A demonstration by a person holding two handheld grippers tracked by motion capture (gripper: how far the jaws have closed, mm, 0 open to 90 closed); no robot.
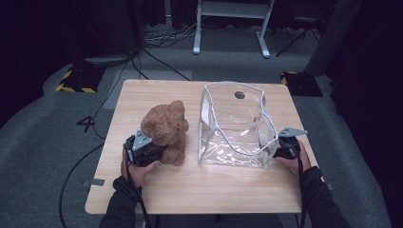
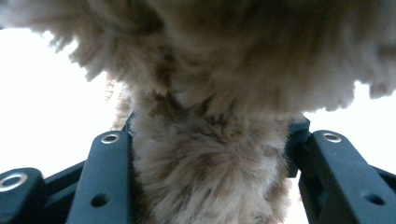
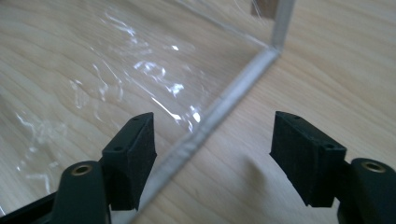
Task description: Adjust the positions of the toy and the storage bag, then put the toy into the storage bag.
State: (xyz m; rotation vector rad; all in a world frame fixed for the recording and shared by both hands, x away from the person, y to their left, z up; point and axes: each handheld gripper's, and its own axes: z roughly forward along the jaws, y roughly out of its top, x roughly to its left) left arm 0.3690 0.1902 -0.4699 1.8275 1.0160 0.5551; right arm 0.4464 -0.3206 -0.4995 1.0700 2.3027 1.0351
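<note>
Nearest the table's [image 1: 190, 190] front edge, the left gripper [image 1: 151, 153] clamps its jaws on the brown teddy bear [image 1: 166, 129], which sits left of centre. The right gripper [image 1: 280, 151], by the right edge, has its jaws apart astride the clear plastic bag's [image 1: 235, 126] bottom seam without pressing it; the bag stands open-topped right of centre, reaching toward the far edge

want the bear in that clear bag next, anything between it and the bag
Nothing visible stands between them. The teddy bear, gripped by the left tongs, sits just left of the clear bag, with bare table between. The bag's near wall stands upright, so the bear likely has to go over its rim.
</note>
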